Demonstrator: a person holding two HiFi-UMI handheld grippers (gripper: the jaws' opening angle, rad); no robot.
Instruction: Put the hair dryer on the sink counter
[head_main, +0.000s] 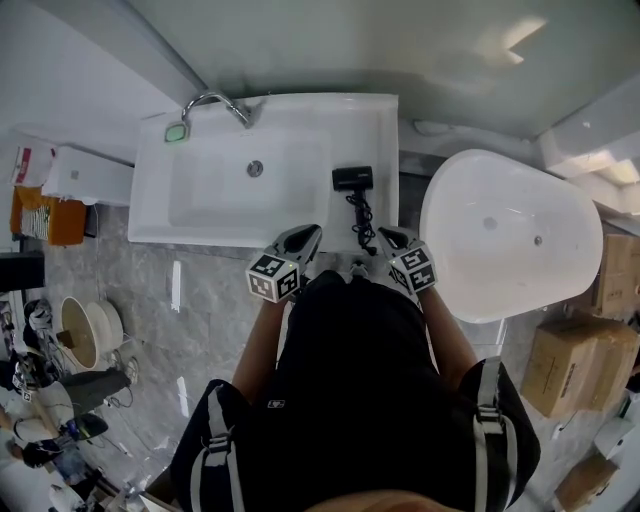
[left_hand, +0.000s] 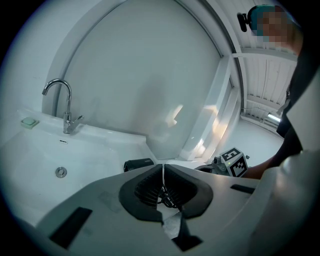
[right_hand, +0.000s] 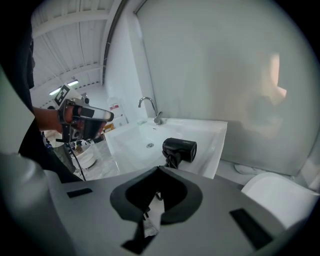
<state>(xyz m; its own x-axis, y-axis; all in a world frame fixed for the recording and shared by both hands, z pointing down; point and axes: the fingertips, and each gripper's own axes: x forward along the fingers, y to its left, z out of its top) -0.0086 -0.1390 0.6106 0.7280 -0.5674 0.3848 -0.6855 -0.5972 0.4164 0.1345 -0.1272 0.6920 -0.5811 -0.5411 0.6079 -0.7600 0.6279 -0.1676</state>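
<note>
Hair dryer (head_main: 352, 179) lies flat on the table (head_main: 378, 125), just ahead of the right hand-held gripper (head_main: 386, 236). Its kinked cord (head_main: 362, 222) runs toward the gap between that one and the left hand-held gripper (head_main: 306, 236). Both have their jaws pressed together on nothing. Placement looks done, so any retreat should lift clear of the cord. The stubby barrel is matte black plastic; the table is glossy white ceramic.

Grey marble floor (head_main: 200, 320); white bathtub (head_main: 470, 200) at right; cardboard boxes (head_main: 575, 365) beside it; pale glossy wall (head_main: 350, 50).
</note>
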